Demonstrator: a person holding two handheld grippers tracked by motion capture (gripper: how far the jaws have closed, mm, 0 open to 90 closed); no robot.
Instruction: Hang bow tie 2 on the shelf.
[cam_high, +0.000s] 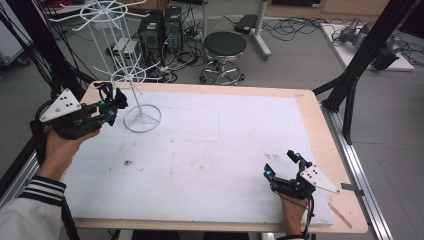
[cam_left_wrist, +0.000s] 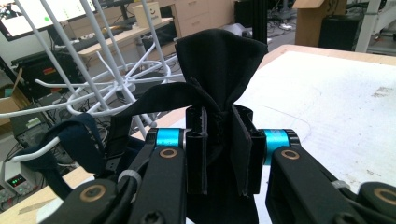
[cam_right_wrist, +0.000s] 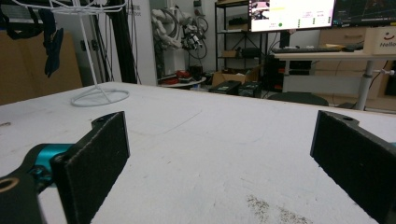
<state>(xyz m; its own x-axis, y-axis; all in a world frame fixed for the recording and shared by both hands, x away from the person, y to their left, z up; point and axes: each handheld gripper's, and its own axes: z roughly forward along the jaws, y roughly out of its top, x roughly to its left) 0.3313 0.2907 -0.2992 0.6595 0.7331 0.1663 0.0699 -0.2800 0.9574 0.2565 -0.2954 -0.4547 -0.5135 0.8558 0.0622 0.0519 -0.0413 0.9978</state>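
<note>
Left claw (cam_left_wrist: 219, 140) clenched on a black fabric strap (cam_left_wrist: 219, 74), held beside the white wire hanger rack (cam_high: 131, 75) at the tabletop's (cam_high: 210, 150) far-left corner. Right claw (cam_high: 281, 165) released, resting near-right. Risk: strap loop snags a wire prong and tips the light rack. Left gripper view shows the pinch; high view shows rack spacing.

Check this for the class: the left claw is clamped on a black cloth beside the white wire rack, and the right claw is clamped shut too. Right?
Not quite. The right claw stands open, nothing between its pads, as the right gripper view shows. The left claw does clamp the black cloth beside the white wire rack.
</note>
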